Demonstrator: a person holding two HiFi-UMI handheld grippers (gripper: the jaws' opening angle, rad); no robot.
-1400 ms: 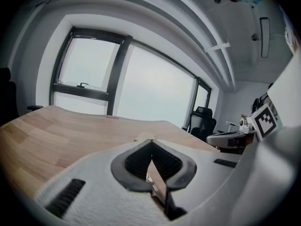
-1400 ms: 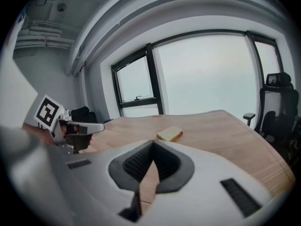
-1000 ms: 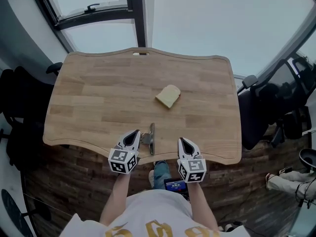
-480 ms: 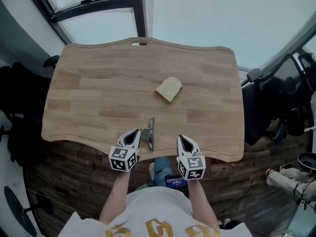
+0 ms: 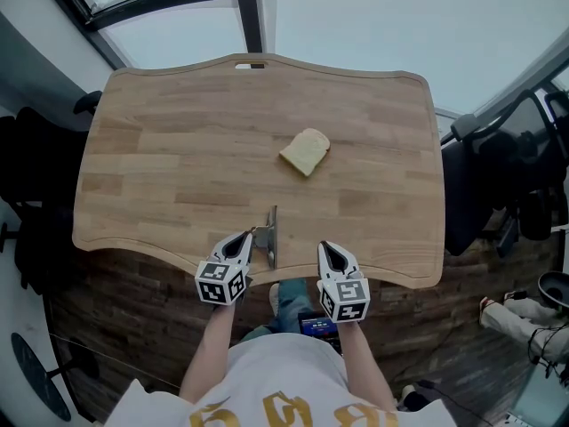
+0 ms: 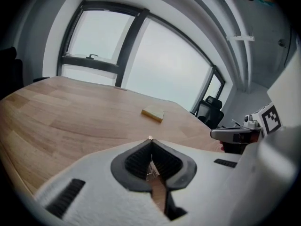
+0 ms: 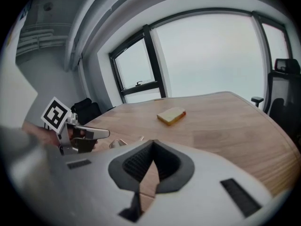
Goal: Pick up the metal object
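The metal object [image 5: 272, 236] is a thin grey bar with a small piece sticking out to its left. It lies flat near the front edge of the wooden table [image 5: 178, 149]. My left gripper [image 5: 246, 237] is shut, its tip right against that side piece; a bit of metal [image 6: 151, 167] shows in the hollow behind its closed jaws [image 6: 150, 139]. My right gripper [image 5: 324, 248] is shut too, with nothing in it, a little to the right of the object. The right gripper view shows the object [image 7: 116, 144] beside the left gripper [image 7: 101, 133].
A slice of bread [image 5: 305, 152] lies at mid-table, beyond the metal object. Dark office chairs stand to the right [image 5: 498, 185] and to the left [image 5: 31, 176] of the table. Large windows [image 5: 178, 7] run behind the far edge.
The head camera has shifted, so the table sits a little higher in view. Both grippers and the metal object keep the same places relative to each other.
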